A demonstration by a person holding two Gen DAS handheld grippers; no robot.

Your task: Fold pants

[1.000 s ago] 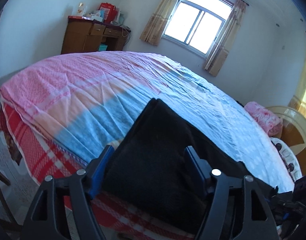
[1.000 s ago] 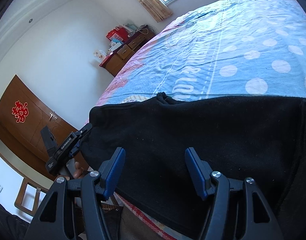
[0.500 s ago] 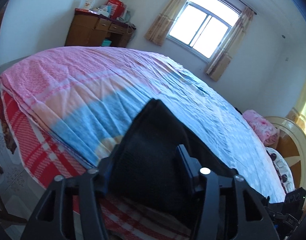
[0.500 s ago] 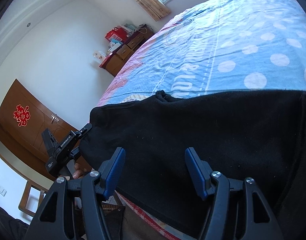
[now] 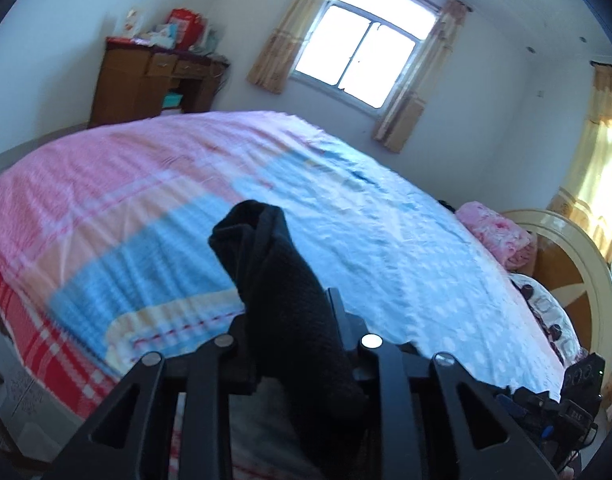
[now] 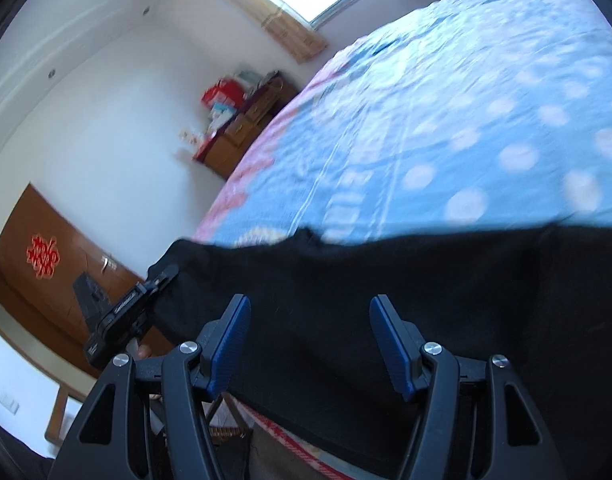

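Observation:
The black pants [image 6: 345,288] lie across the near edge of the bed. My left gripper [image 5: 290,320] is shut on one end of the pants [image 5: 274,272]; the cloth is bunched up between the jaws and lifted off the bed. The same gripper shows in the right wrist view [image 6: 162,280], pinching the pants' left end. My right gripper [image 6: 309,340] is open, its blue pads [image 6: 230,340] on either side of the flat black cloth, just above it.
The bed [image 5: 345,208] has a blue dotted and pink sheet. A pink pillow [image 5: 497,232] and a wooden headboard [image 5: 577,272] are at the right. A wooden dresser [image 5: 154,80] stands by the far wall, under a window [image 5: 361,60].
My left gripper has shut on the pants' end and lifted it, bunching the cloth. My right gripper has stayed open over the pants.

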